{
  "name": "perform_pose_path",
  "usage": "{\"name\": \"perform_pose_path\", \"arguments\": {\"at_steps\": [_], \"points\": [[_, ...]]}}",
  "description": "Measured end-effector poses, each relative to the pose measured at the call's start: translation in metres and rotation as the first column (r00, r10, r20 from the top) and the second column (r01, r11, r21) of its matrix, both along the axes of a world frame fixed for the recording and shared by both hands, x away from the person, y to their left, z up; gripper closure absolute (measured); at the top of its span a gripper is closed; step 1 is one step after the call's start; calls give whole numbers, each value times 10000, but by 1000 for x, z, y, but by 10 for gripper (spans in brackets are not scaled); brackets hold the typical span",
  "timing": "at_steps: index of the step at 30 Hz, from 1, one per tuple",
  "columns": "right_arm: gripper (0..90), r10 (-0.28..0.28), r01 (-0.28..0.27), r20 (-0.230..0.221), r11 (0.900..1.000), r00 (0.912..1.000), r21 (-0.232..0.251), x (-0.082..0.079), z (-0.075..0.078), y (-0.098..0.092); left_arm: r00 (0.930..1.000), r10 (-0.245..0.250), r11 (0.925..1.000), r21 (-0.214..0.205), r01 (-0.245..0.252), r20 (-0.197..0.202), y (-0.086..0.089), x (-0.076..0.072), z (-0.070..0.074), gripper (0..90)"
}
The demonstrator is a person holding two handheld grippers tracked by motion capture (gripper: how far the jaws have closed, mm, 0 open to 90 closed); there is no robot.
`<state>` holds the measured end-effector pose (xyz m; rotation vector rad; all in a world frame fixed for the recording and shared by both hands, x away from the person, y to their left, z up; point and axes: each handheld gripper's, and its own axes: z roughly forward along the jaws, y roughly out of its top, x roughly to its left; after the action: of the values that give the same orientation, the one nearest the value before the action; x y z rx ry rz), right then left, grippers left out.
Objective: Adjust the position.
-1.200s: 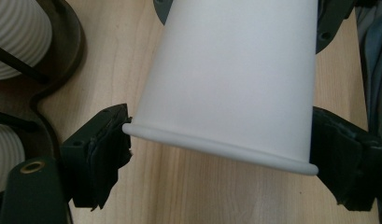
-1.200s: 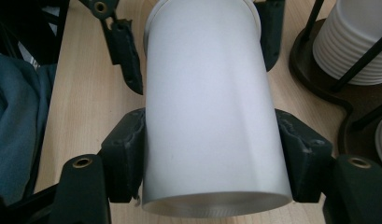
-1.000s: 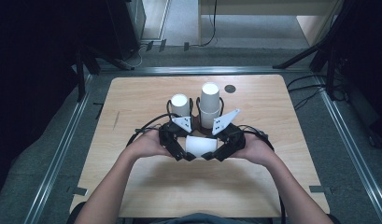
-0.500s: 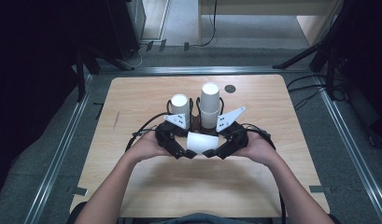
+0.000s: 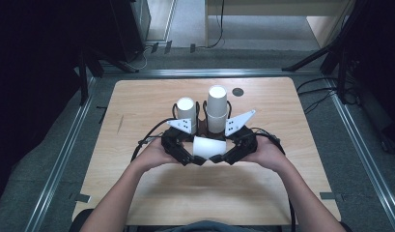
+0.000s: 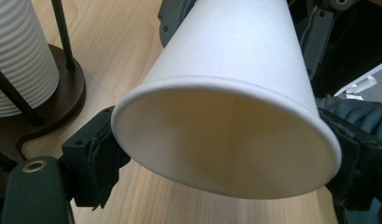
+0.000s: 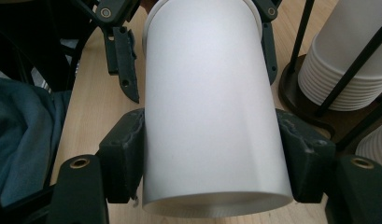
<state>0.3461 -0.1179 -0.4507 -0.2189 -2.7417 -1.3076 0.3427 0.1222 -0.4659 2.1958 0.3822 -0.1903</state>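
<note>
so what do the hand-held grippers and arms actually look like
Both are black, blocky tools. The left hand-held gripper and right hand-held gripper each carry a grey three-cornered plate with dark dots on top and trail a black cable. In the gripper views their jaws end in thick, dark rubbery pads. The forearms are bare, with no sleeves in sight.

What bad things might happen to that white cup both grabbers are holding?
The paper cup is thin, and both the left gripper and right gripper press on its sides, so squeezing harder may dent it. If they pull apart unevenly, the cup might slip and drop onto the table. The cup stacks stand close behind, so a jerk could knock them.
</note>
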Motion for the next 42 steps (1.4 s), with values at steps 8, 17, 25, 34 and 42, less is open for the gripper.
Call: {"name": "perform_pose_path", "arguments": {"at_steps": [8,17,25,34,42], "points": [[325,156,-152,-142,9995,9998,274,0,2,0,10000,-3,9997,-262,2,-47,2,-1,-1,151],[336,183,-184,-124,9998,9998,-97,0,-3,1,9997,-217,9997,140,219,-96,-1,0,-2,245],[285,-40,40,-143,10000,9999,-27,0,0,1,9994,-187,9995,267,195,-295,4,1,4,262],[232,-257,248,-183,9987,9995,-446,1,-4,2,10000,80,9962,862,-84,50,15,-1,21,259],[232,-347,340,-110,9979,9993,-551,2,-5,3,9997,107,9863,1645,-145,240,18,1,33,257]]}}
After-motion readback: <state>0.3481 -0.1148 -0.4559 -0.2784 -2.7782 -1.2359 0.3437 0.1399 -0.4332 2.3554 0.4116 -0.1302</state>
